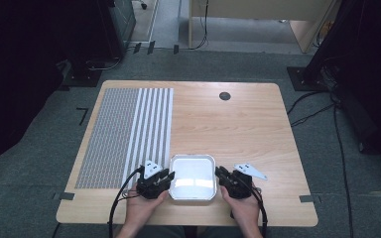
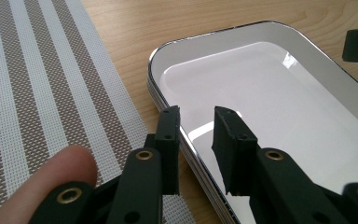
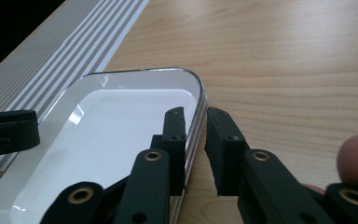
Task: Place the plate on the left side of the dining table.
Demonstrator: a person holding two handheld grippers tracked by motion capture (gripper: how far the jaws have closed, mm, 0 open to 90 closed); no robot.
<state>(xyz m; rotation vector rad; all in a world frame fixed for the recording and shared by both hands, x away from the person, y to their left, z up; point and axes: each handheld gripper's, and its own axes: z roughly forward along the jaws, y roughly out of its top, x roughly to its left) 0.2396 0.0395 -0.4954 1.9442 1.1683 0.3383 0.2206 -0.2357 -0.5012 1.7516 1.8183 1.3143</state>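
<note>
Your two grippers are flanking a white tray (image 1: 193, 163) lying flat at the near edge of the wooden table (image 1: 238, 124), just right of the striped placemat (image 1: 129, 129). The tray is nearly square, its slightly longer axis running away from you, open face up. Your left gripper (image 2: 197, 140) is straddling the tray's left rim, one jaw outside and one inside, a gap showing at the inner pad. Your right gripper (image 3: 195, 140) is straddling the right rim, jaws narrowed close around it. No readable markings are showing.
</note>
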